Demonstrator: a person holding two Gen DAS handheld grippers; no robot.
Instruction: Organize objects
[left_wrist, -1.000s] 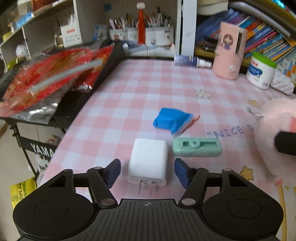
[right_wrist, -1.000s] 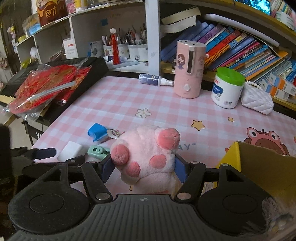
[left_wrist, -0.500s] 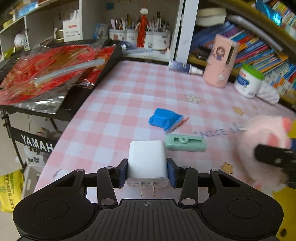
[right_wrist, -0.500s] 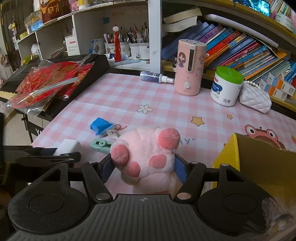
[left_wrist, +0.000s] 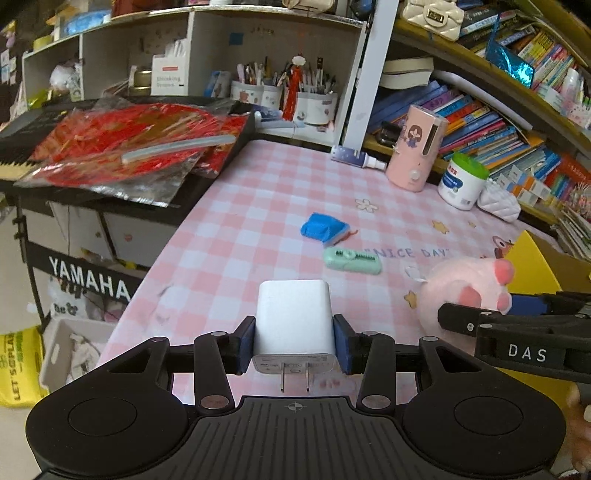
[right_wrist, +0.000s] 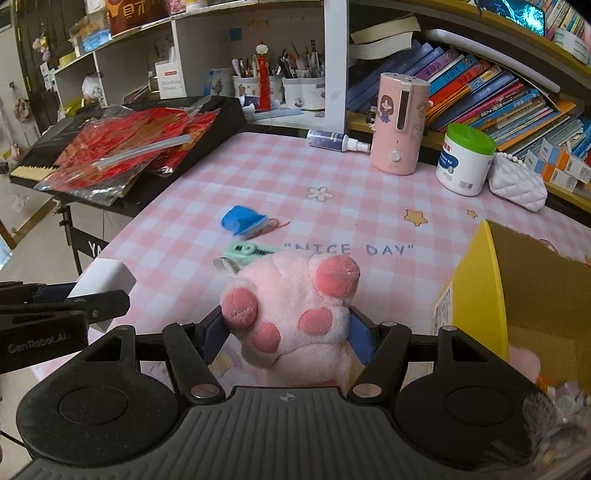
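My left gripper (left_wrist: 294, 345) is shut on a white plug charger (left_wrist: 293, 317), prongs toward the camera, held above the pink checked table (left_wrist: 258, 206). The charger also shows in the right wrist view (right_wrist: 103, 282). My right gripper (right_wrist: 286, 338) is shut on a pink plush paw (right_wrist: 291, 310), held above the table; the paw also shows in the left wrist view (left_wrist: 465, 291). A blue object (left_wrist: 324, 228) and a mint green correction tape (left_wrist: 352, 260) lie on the table ahead. A yellow cardboard box (right_wrist: 517, 295) stands open at the right.
A black keyboard with red foil packets (left_wrist: 129, 147) borders the table's left side. At the back stand a pink humidifier (right_wrist: 399, 123), a green-lidded white jar (right_wrist: 465, 158), a spray bottle (right_wrist: 332, 140) and a white quilted pouch (right_wrist: 517, 184). Bookshelves rise behind.
My left gripper closed on the white charger and lifted it off the table. My right gripper kept hold of the plush paw and rose slightly, nearer the yellow box.
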